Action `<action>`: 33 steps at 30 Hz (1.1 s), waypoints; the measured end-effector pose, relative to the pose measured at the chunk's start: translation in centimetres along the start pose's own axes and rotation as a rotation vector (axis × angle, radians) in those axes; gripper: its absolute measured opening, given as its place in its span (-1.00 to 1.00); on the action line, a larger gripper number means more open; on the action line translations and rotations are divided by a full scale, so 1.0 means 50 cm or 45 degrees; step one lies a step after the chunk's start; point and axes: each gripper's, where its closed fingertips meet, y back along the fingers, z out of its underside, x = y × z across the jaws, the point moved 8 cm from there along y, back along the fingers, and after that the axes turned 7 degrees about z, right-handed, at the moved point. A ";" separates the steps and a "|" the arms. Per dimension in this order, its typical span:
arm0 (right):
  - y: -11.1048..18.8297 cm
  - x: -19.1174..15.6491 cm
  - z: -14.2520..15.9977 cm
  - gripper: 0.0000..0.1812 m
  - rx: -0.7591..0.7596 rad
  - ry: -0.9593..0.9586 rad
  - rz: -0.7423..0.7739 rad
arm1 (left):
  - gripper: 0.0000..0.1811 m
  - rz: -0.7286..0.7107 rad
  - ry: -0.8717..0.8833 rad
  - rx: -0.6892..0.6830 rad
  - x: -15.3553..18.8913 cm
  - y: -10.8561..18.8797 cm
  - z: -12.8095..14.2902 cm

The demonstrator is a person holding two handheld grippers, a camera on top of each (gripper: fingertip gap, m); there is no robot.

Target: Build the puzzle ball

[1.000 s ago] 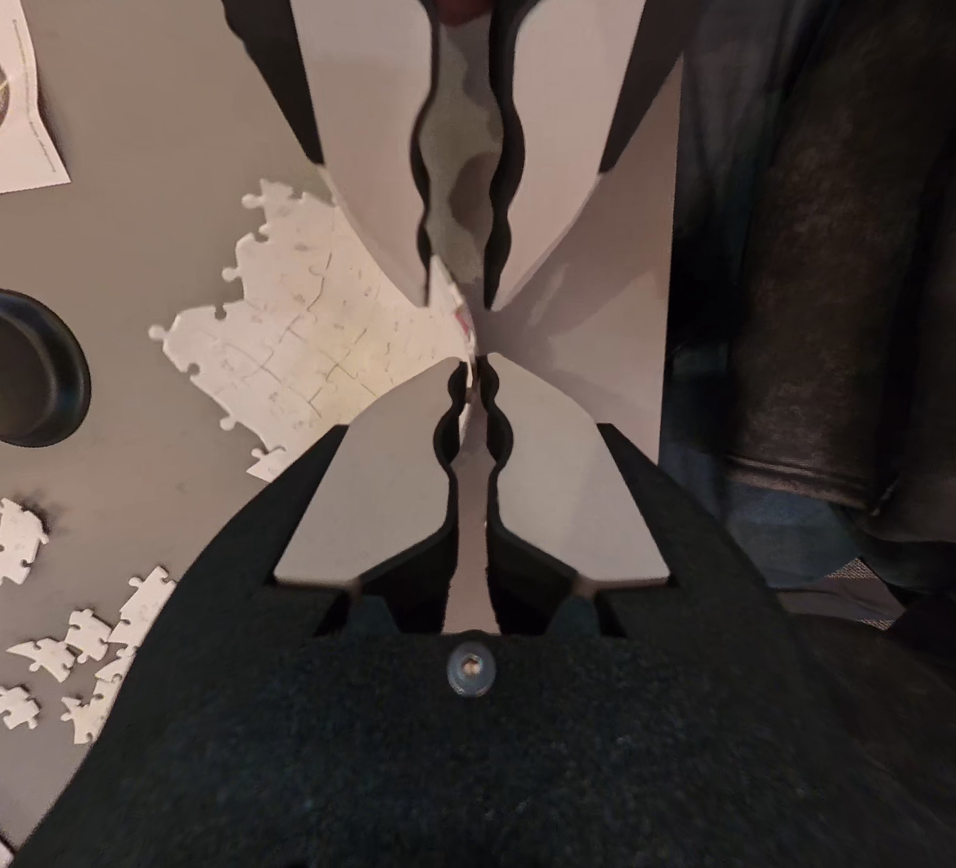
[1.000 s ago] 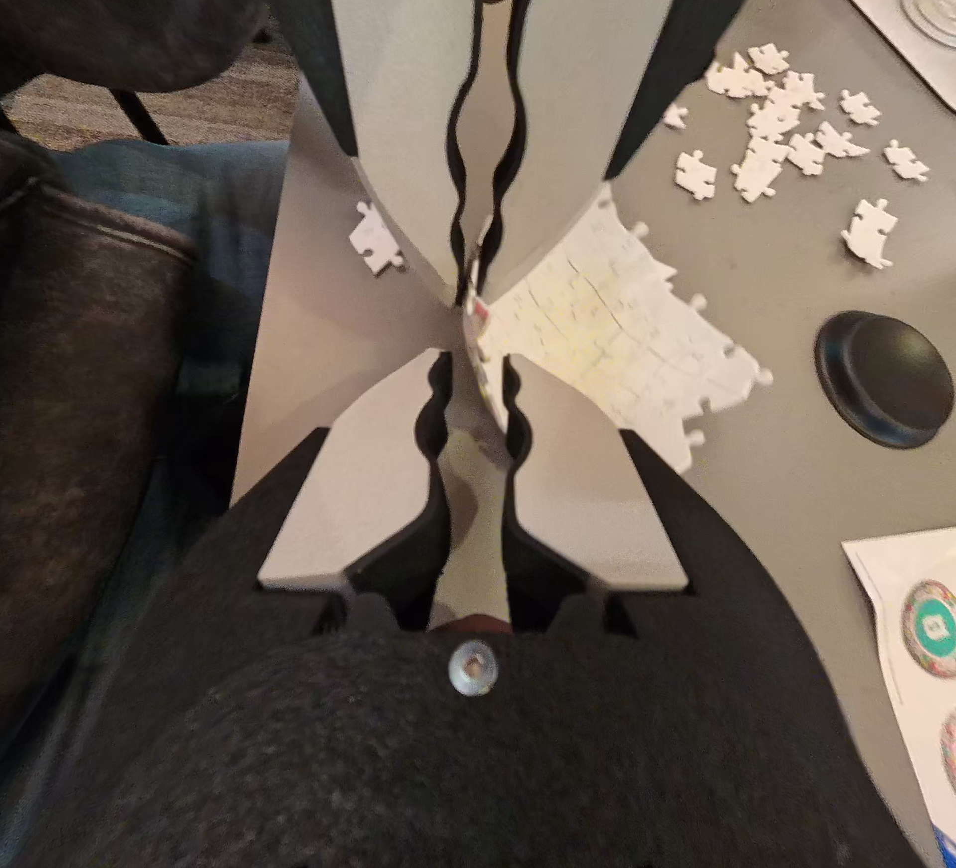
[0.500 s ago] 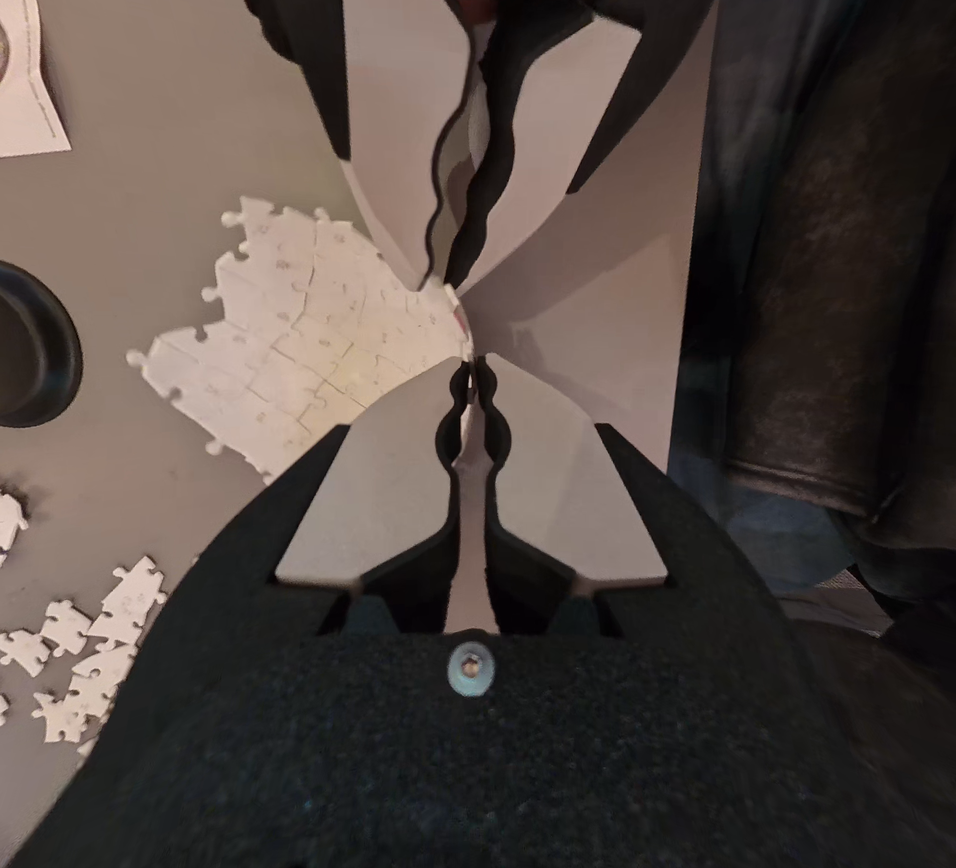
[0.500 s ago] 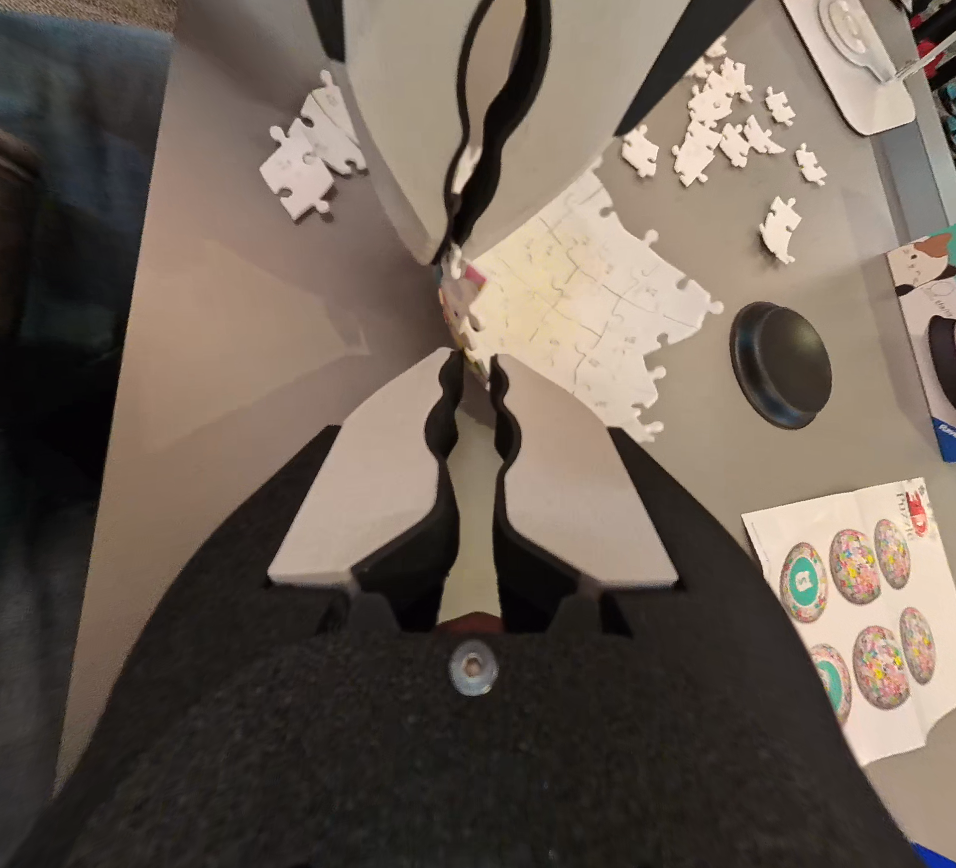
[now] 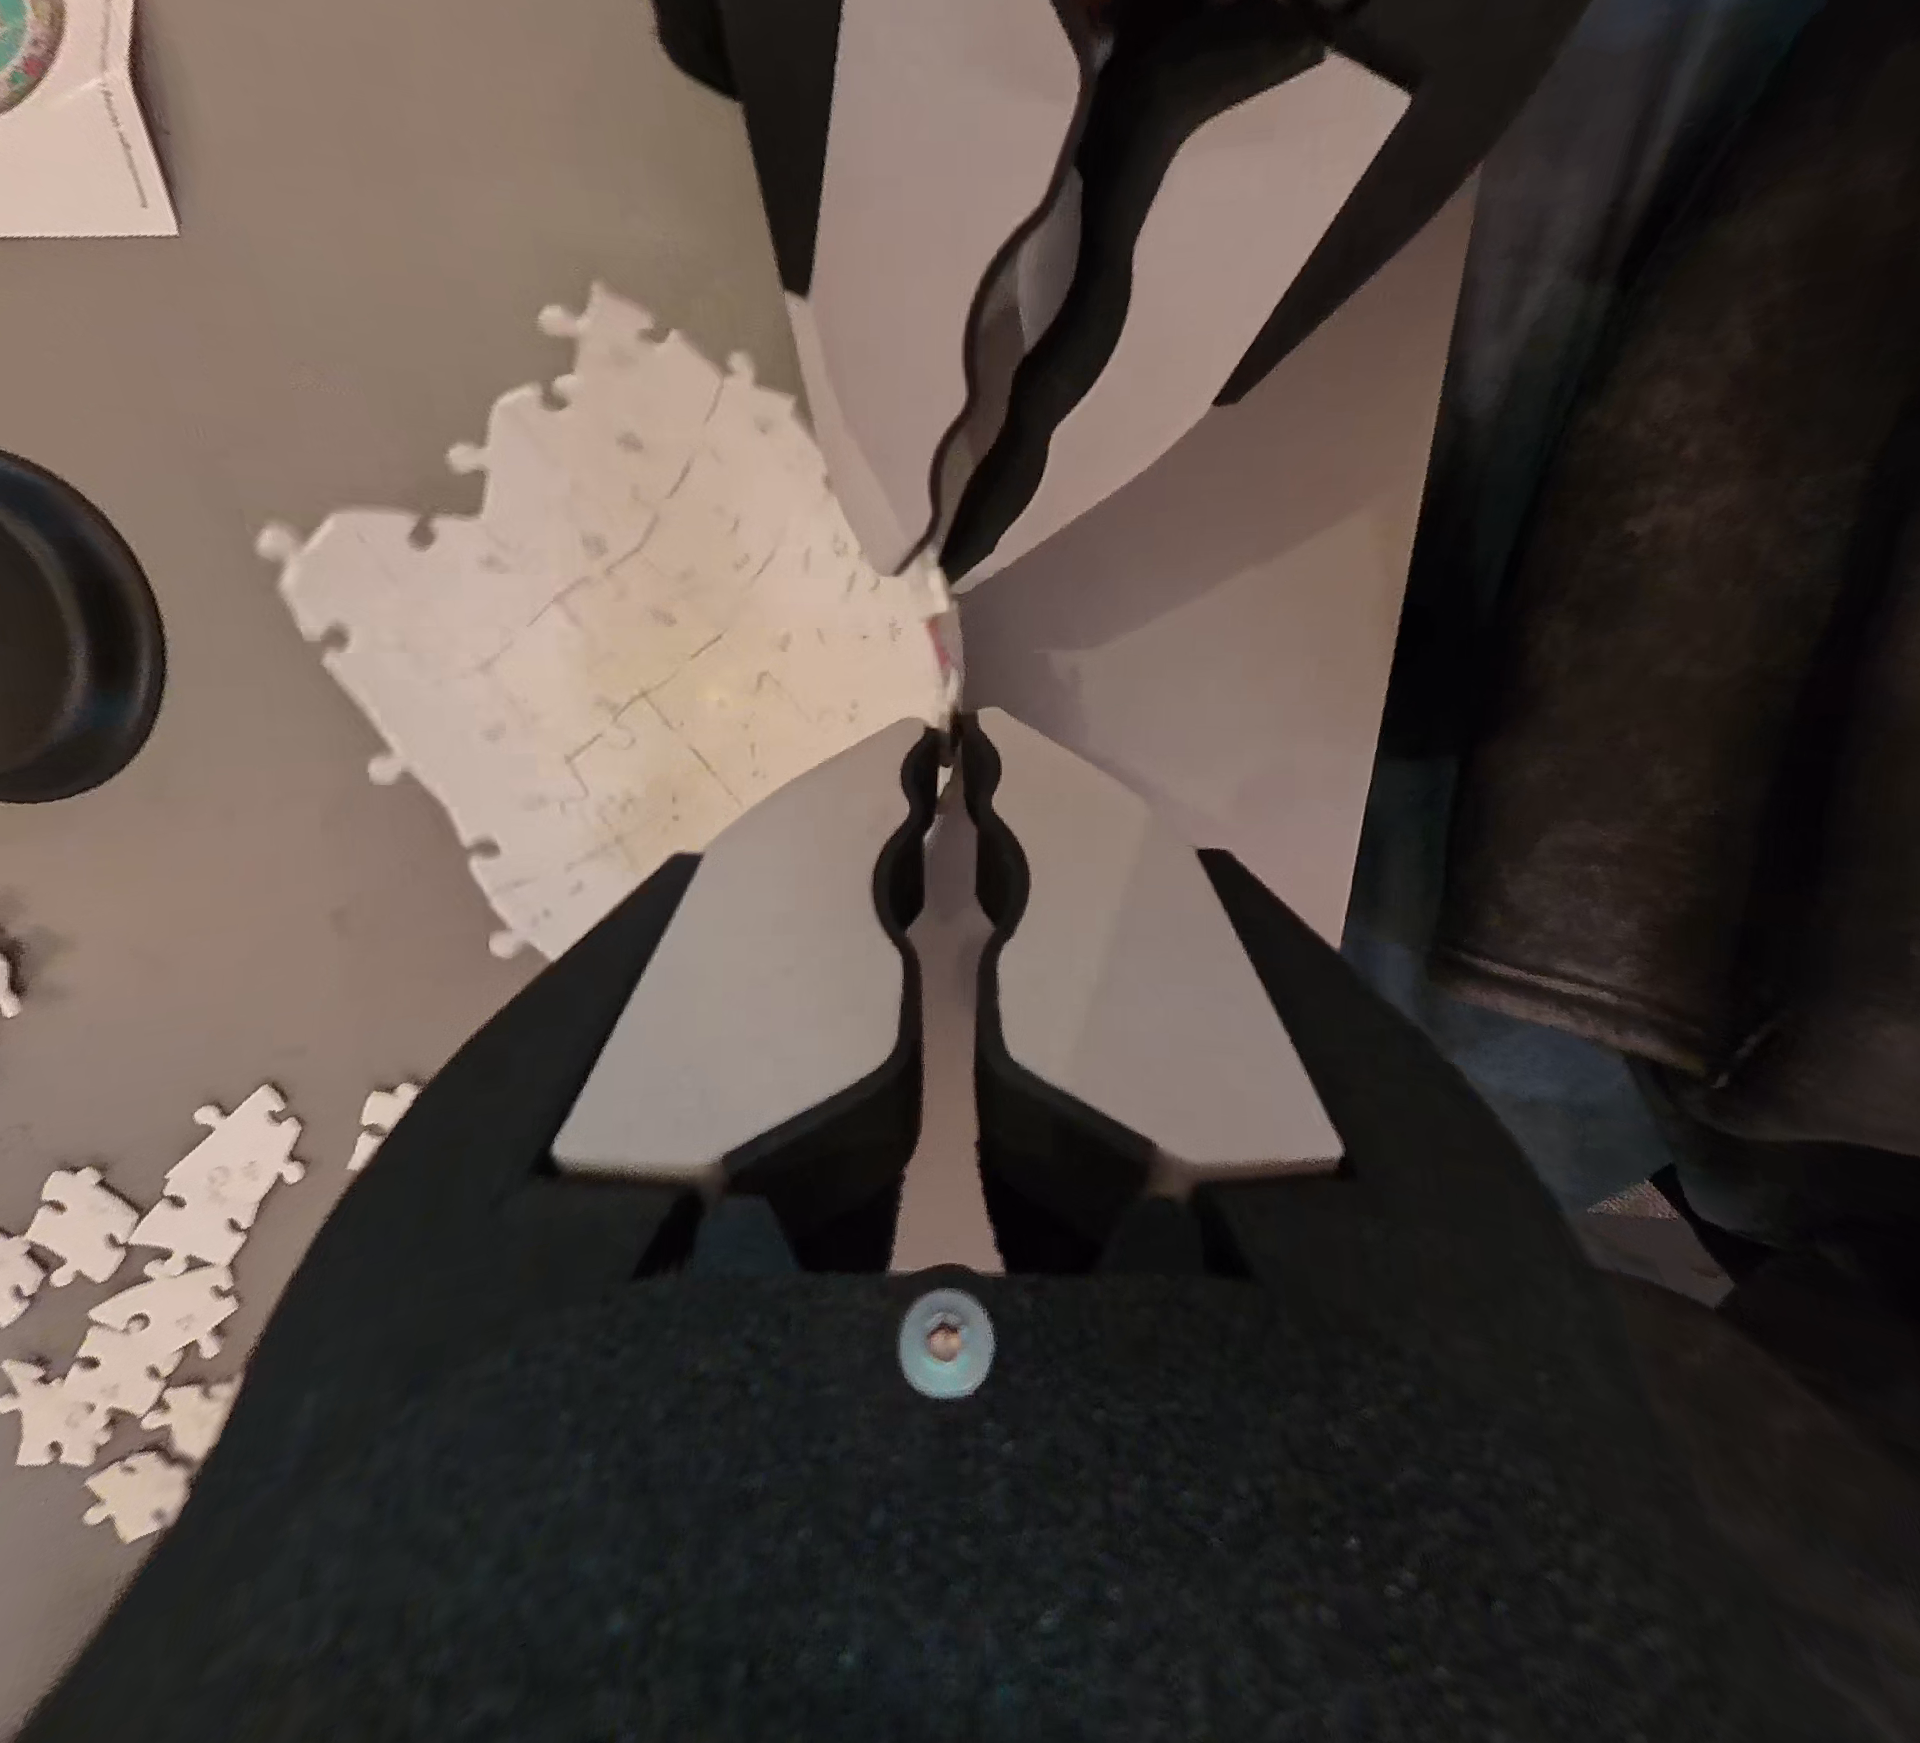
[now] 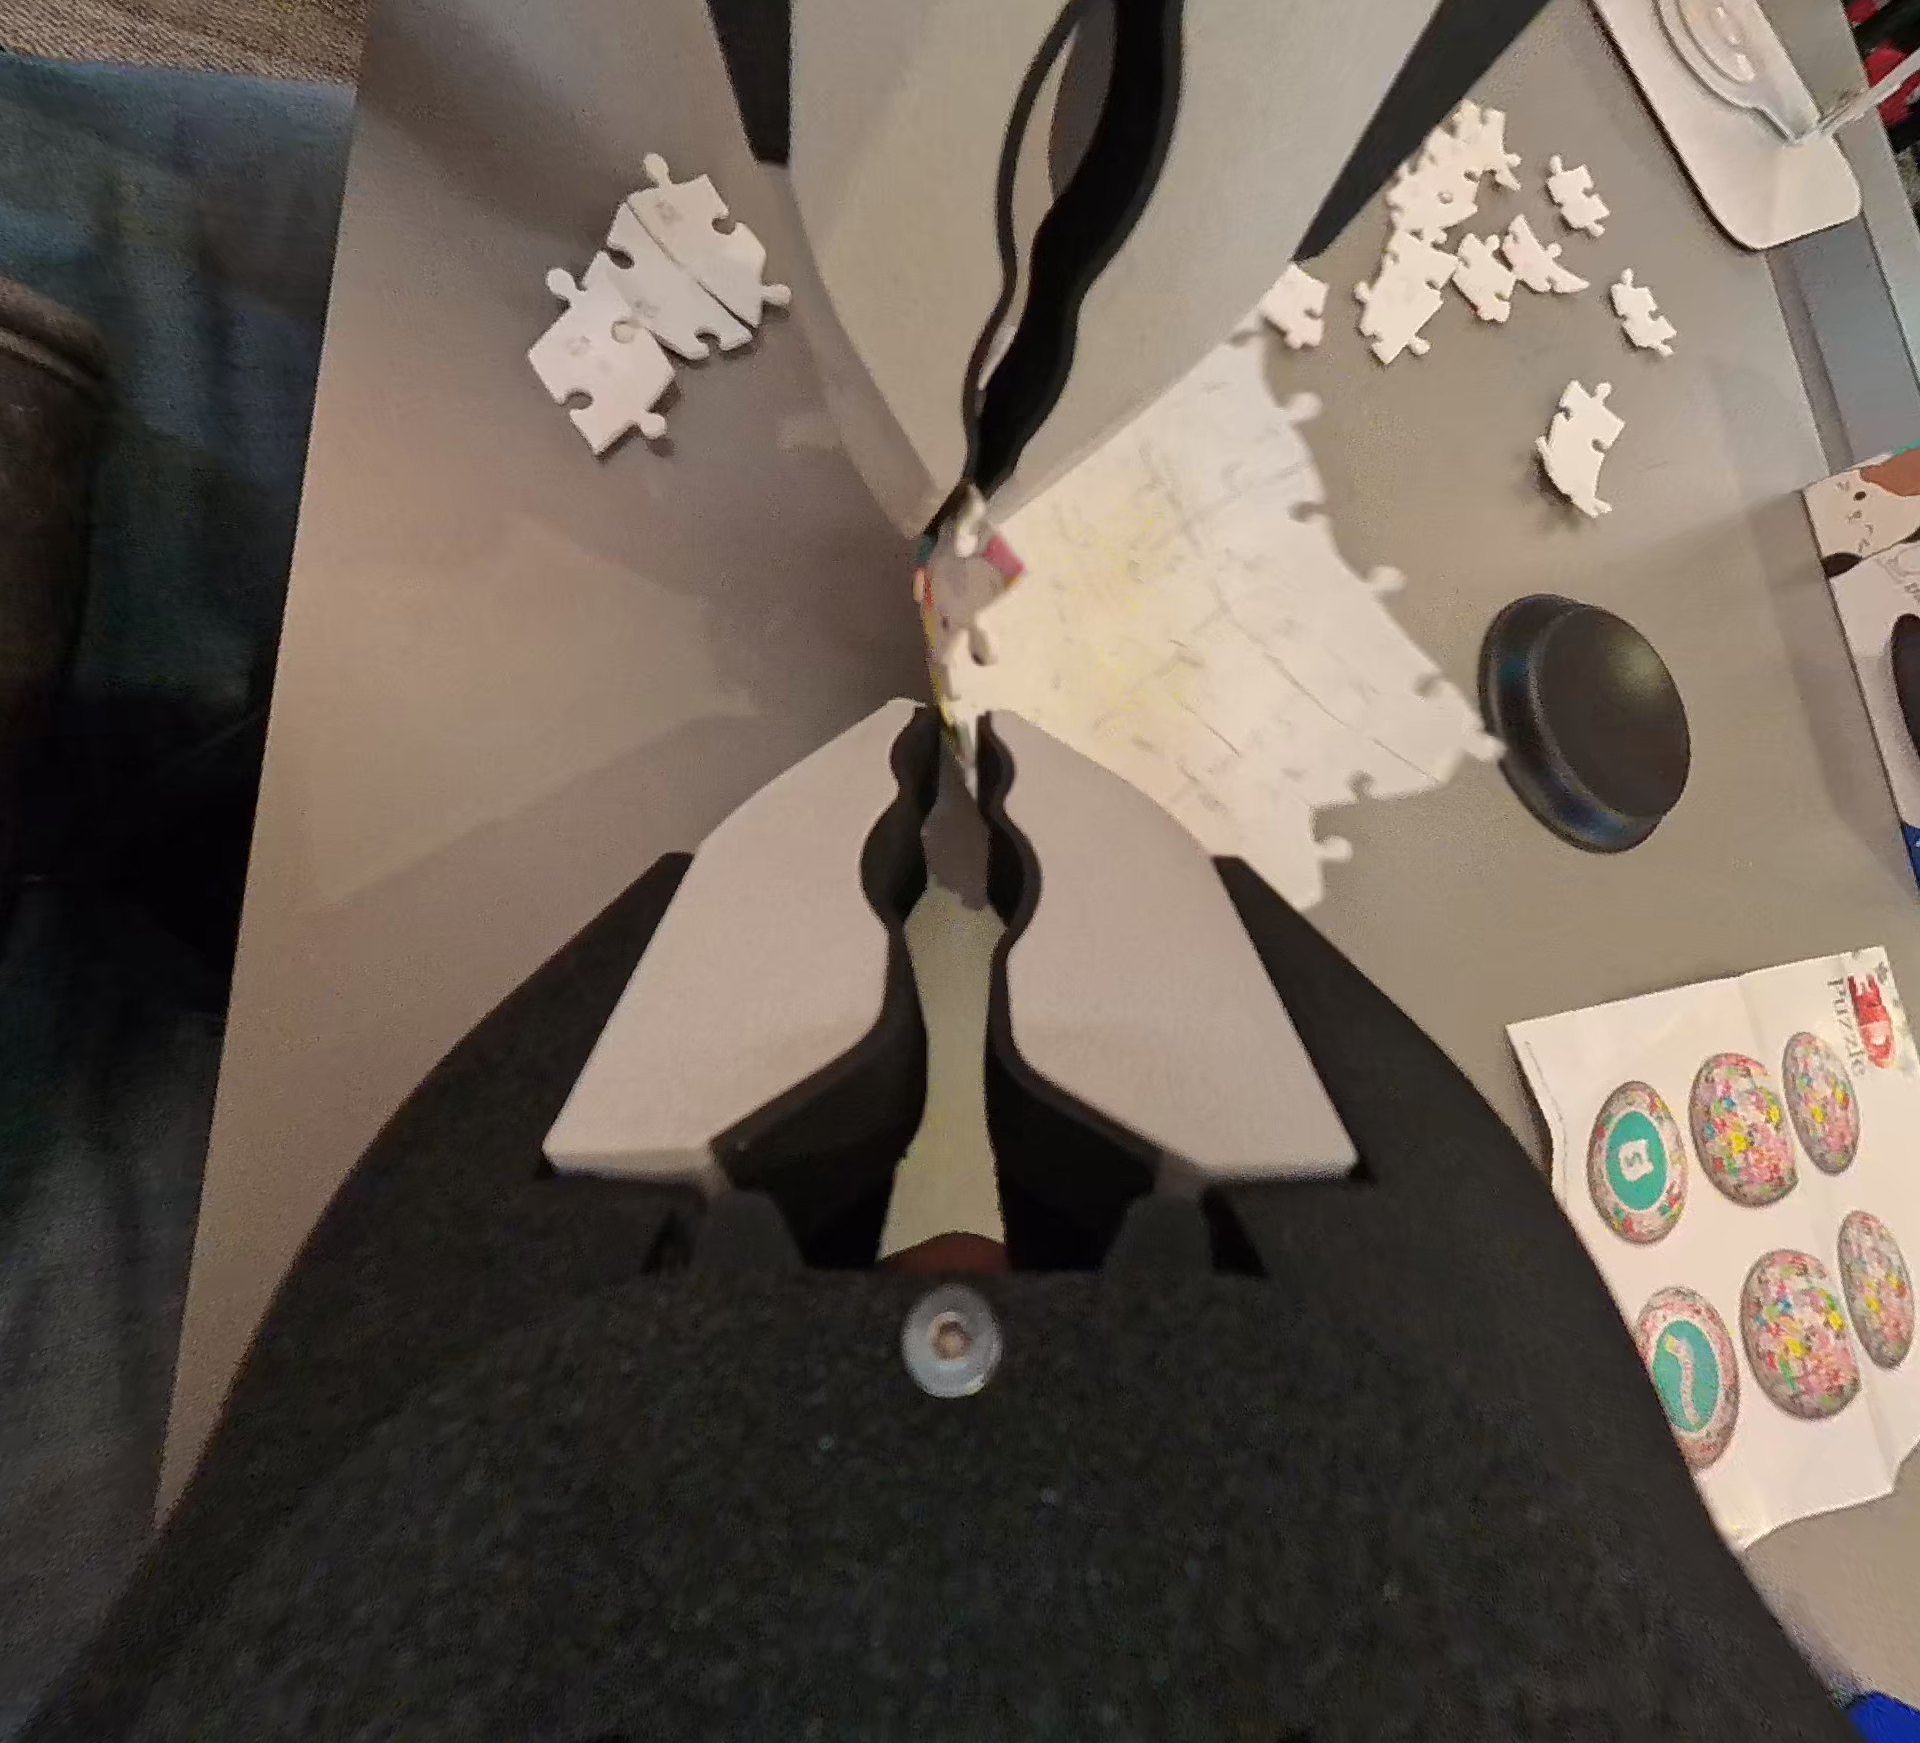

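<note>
A curved white section of joined puzzle pieces [image 5: 623, 654] shows its blank back, with a coloured rim at its near edge. In the left wrist view, my left gripper [image 5: 945, 732] comes from below and is shut on that edge. My right gripper [image 5: 940, 566] comes from above and is shut on the same edge a little farther along. In the right wrist view the section [image 6: 1195, 654] spreads to the right. There my right gripper [image 6: 951, 727] pinches its edge from below and my left gripper [image 6: 971, 493] pinches it from above.
Three joined pieces [image 6: 655, 301] lie left on the grey table [image 6: 468, 758]. Loose white pieces [image 6: 1455, 259] lie at the back right, and also show lower left in the left wrist view [image 5: 156, 1278]. A black round stand [image 6: 1584, 722] and a printed sheet [image 6: 1766, 1226] lie to the right. A person's dark clothing [image 5: 1662, 654] is past the table edge. The tips of both grippers are at nearly the same place.
Both grippers stay shut on the section. The right gripper has tilted and its view has pulled back, taking in more of the table. The section has turned slightly between them.
</note>
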 end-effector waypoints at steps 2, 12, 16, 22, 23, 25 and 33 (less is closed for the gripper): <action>0.004 0.001 -0.002 -0.90 0.025 -0.011 0.013 | -0.97 0.008 -0.002 0.005 0.002 0.000 -0.002; -0.001 -0.005 -0.019 -0.85 0.078 -0.026 0.028 | -0.98 -0.020 -0.061 0.003 0.012 -0.011 -0.013; -0.007 -0.012 -0.019 -0.94 0.063 0.035 0.049 | -0.94 -0.041 -0.060 -0.003 0.011 -0.013 -0.010; -0.009 -0.025 -0.012 -0.95 0.028 0.201 0.108 | -0.76 -0.062 0.004 0.074 0.030 0.022 0.016; -0.010 -0.029 -0.010 -0.95 0.016 0.225 0.106 | -0.76 -0.062 0.031 0.092 0.037 0.023 0.029; -0.012 -0.038 -0.006 -0.95 -0.014 0.282 0.086 | -0.76 -0.067 0.075 0.123 0.053 0.009 0.056; -0.014 -0.053 0.001 -0.94 -0.102 0.546 0.072 | -0.81 -0.236 0.057 0.409 0.095 -0.042 0.053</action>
